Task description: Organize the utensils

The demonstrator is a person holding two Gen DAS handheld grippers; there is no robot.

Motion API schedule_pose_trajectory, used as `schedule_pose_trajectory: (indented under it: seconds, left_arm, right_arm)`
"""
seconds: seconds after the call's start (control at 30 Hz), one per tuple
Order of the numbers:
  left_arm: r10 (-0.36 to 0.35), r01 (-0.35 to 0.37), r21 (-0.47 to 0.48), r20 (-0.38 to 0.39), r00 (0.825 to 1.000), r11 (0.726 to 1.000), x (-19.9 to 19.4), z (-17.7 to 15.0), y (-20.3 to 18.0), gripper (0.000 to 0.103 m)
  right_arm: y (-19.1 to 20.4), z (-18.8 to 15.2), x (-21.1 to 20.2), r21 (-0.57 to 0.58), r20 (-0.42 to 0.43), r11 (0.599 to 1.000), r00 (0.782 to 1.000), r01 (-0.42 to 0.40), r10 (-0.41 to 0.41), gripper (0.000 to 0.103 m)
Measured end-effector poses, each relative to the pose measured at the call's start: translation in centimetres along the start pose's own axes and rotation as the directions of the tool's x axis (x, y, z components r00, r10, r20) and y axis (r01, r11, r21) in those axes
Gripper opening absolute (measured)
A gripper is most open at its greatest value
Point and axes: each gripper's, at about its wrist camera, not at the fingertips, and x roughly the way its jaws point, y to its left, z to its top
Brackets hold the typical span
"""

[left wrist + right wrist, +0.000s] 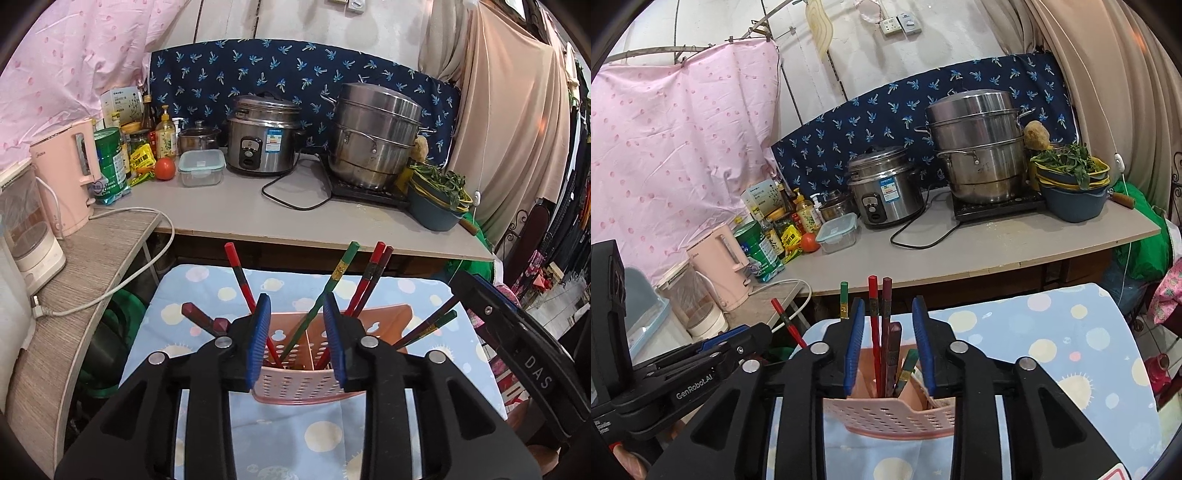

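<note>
A pink perforated utensil holder (295, 384) stands on a blue spotted cloth (321, 435) and holds several red, maroon and green chopsticks (332, 280). My left gripper (298, 325) is open, its blue pads on either side of the holder's rim, gripping nothing. The right gripper's black body (524, 347) shows at the right of the left wrist view. In the right wrist view the same holder (886, 413) and chopsticks (882, 332) sit between the open jaws of my right gripper (888, 339). The left gripper's body (701, 369) is at the left.
Behind the cloth runs a grey counter (295, 221) with a rice cooker (264, 134), steel steamer pot (373, 136) on a hob, a bowl of greens (439, 199), a plastic box (201, 168), tomato (164, 168), bottles and a pink kettle (68, 177). A cable (147, 258) hangs off the left shelf.
</note>
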Motion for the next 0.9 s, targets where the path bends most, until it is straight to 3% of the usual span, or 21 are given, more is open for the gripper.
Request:
schedule_pose_trajectory:
  seconds: [0.23, 0.5, 0.7, 0.9]
  left_arm:
    - [0.050, -0.050, 0.032, 0.018, 0.999, 0.998, -1.6, -1.1, -0.4, 0.037]
    - [0.104, -0.105, 0.058, 0.015, 0.994, 0.993, -3.5, -3.1, -1.0, 0.037]
    - [0.135, -0.136, 0.074, 0.021, 0.991, 0.988, -5.4, -4.6, -1.6, 0.046]
    - [0.160, -0.161, 0.081, 0.022, 0.987, 0.984, -7.1, -6.2, -2.1, 0.047]
  right_arm:
    - [0.4, -0.9, -1.8, -0.035, -0.007, 0.999, 1.000, 0.009, -0.009, 0.038]
    - [0.9, -2.9, -4.3, -0.067, -0.027, 0.997, 0.999, 0.025, -0.027, 0.039]
    - [1.7, -4.5, -6.3, -0.104, -0.045, 0.994, 0.998, 0.043, -0.048, 0.040]
    - [1.6, -6.2, -8.3, -0.087, -0.076, 0.995, 0.995, 0.054, -0.060, 0.043]
